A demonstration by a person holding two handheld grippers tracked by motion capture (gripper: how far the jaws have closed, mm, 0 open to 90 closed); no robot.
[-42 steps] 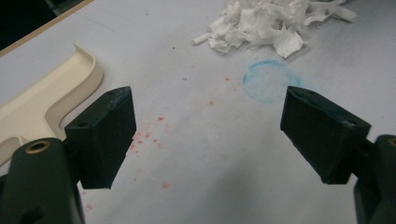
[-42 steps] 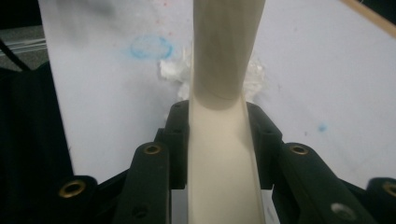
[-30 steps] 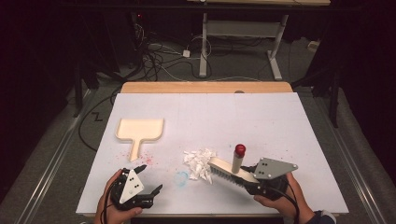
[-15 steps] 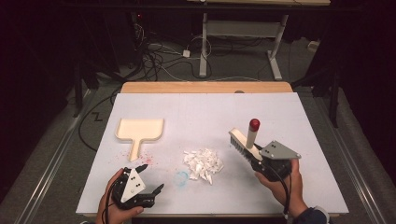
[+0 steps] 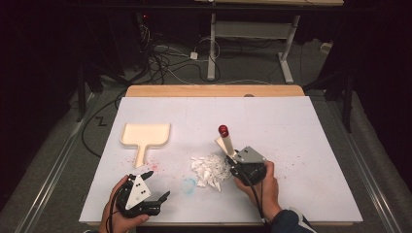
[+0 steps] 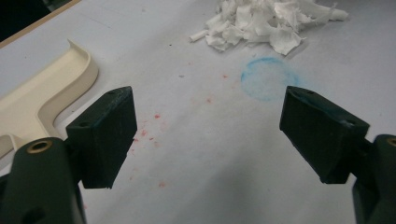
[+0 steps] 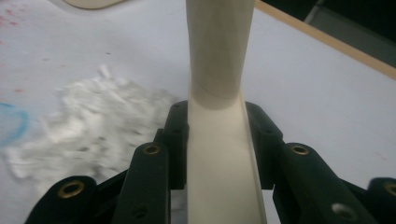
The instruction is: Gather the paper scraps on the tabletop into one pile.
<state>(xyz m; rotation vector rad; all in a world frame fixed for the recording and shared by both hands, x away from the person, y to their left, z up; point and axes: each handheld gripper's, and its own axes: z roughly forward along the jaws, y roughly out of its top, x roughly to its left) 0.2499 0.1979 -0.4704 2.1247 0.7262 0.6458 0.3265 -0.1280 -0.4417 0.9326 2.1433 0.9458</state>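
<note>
Two grippers were in use at the near edge of the desk [image 5: 301,126]. The left gripper [image 5: 154,186] rested at the near left, its fingers [image 6: 102,135] spread wide with nothing between them; it had not shifted from a second earlier. The right gripper [image 5: 232,160] had its fingers [image 7: 175,140] pinching the cream handle of a hand brush [image 5: 225,141], the red-capped end standing up and tilted away from the hand.

Change noted: half a second before, the brush was held up and to the right, well apart from the pile of white paper scraps [image 5: 210,170]. It had since come down and leftward, so that the gripper now sat just beside the right edge of the pile. Whether the bristles touched the scraps could not be told. Judgement: this was the start of a further sweeping stroke, pushing the scraps leftward.

In the right gripper view the handle [image 7: 219,93] ran straight up between the fingers, with the scraps [image 7: 93,130] lying just to its left.

Beyond the left gripper lay a blue ring mark [image 6: 267,78], then the pile; farther off at the left lay the cream dustpan [image 5: 145,136], well apart from the scraps. Judgement: collection into it was not yet begun.
</note>
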